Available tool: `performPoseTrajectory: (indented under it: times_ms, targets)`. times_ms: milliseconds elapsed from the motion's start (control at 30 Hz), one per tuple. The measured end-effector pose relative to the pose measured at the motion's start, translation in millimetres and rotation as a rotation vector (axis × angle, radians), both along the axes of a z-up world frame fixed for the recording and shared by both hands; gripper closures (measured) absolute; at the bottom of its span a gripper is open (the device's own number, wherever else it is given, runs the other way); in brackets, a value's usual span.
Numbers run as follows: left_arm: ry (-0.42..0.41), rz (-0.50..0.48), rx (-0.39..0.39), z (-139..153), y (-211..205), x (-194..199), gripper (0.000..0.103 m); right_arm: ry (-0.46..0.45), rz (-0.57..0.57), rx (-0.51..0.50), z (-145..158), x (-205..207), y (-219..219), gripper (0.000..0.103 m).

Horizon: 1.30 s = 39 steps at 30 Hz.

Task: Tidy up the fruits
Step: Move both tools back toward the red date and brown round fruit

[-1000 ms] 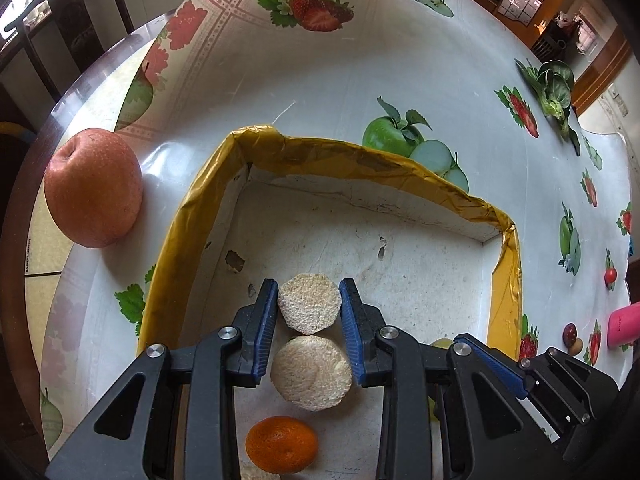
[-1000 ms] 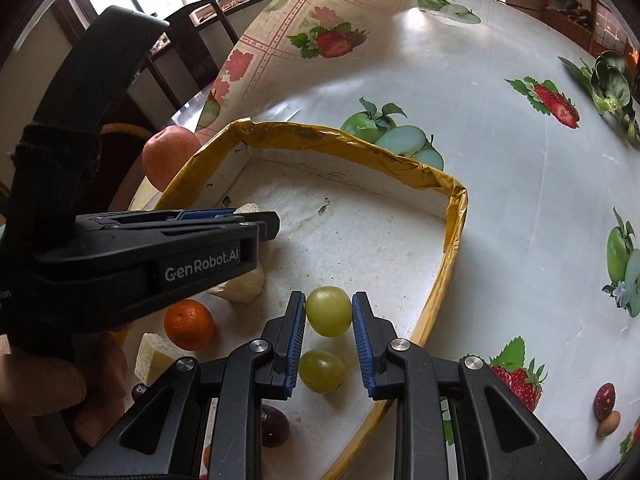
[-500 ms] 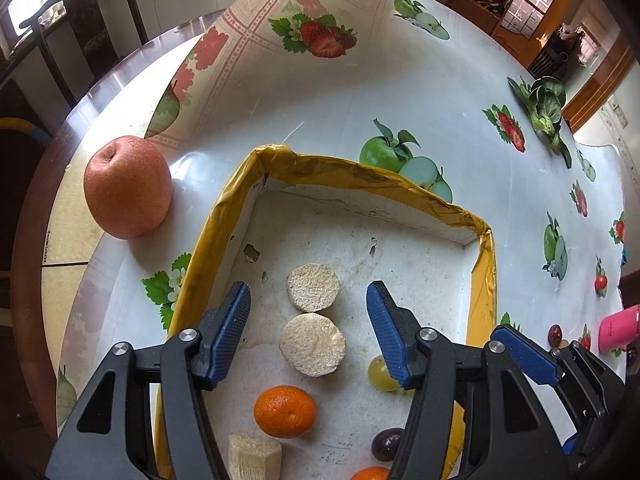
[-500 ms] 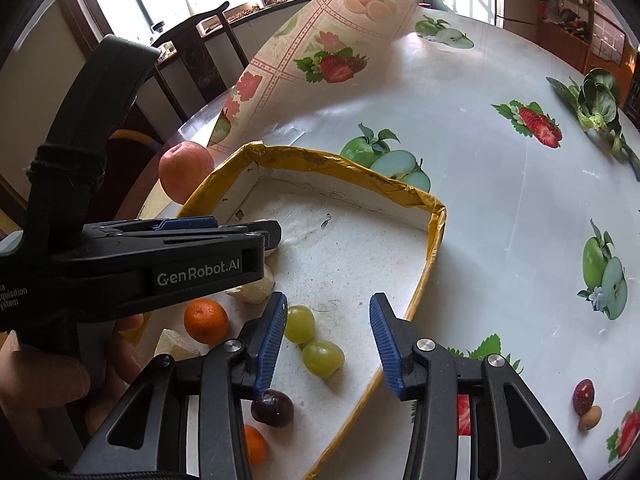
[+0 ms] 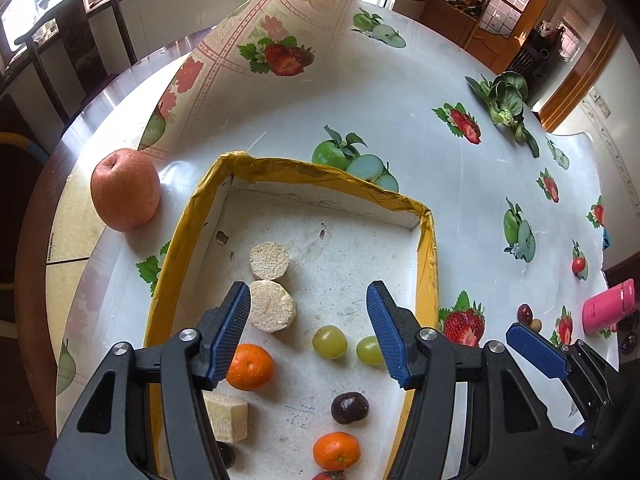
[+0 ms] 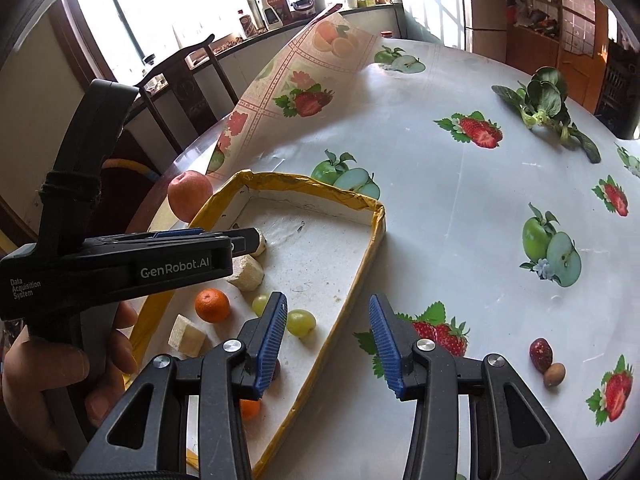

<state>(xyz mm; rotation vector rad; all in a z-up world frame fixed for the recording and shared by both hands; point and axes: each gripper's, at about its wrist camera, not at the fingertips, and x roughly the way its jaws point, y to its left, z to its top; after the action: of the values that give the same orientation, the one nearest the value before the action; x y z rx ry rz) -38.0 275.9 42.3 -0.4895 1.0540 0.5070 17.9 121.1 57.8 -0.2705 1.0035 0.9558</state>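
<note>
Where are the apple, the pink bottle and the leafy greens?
apple (image 5: 125, 190), left wrist view, middle of its red skin.
pink bottle (image 5: 608, 306), left wrist view, middle of its body.
leafy greens (image 6: 546, 94), right wrist view, on the broad dark leaves.

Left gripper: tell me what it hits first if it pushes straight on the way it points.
Probably the bare white floor of the yellow-rimmed tray. The open left gripper frames empty floor, with the round slices just left and the green grapes nearer; depth is uncertain.

Wide-open left hand-held gripper (image 5: 308, 332) above two green grapes (image 5: 329, 342) in the yellow-rimmed tray (image 5: 280, 168), nothing gripped.
</note>
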Motion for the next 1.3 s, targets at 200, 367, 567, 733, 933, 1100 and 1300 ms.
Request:
performPoseTrajectory:
  times_ms: [200, 367, 567, 733, 933, 1100, 1300]
  targets:
    - [-0.017, -0.016, -0.005, 8, -17, 1, 0.044, -0.007, -0.034, 0.003, 6, 0, -27, 0.058]
    - [-0.024, -0.038, -0.01, 12, -33, 6, 0.044, -0.01, -0.066, 0.006, 9, 4, -49, 0.058]
    - [-0.03, -0.066, -0.013, 14, -53, 11, 0.044, -0.012, -0.11, 0.003, 8, 10, -79, 0.058]
    - [-0.031, -0.077, -0.016, 15, -66, 15, 0.044, -0.01, -0.145, -0.008, 5, 15, -105, 0.058]
    - [-0.027, -0.097, -0.019, 14, -80, 19, 0.044, -0.004, -0.18, -0.02, -1, 21, -132, 0.058]
    - [-0.024, -0.121, -0.034, 9, -95, 26, 0.044, 0.005, -0.205, -0.035, -9, 29, -152, 0.058]
    - [-0.017, -0.169, -0.061, 1, -121, 40, 0.044, 0.032, -0.248, -0.044, -22, 42, -173, 0.058]
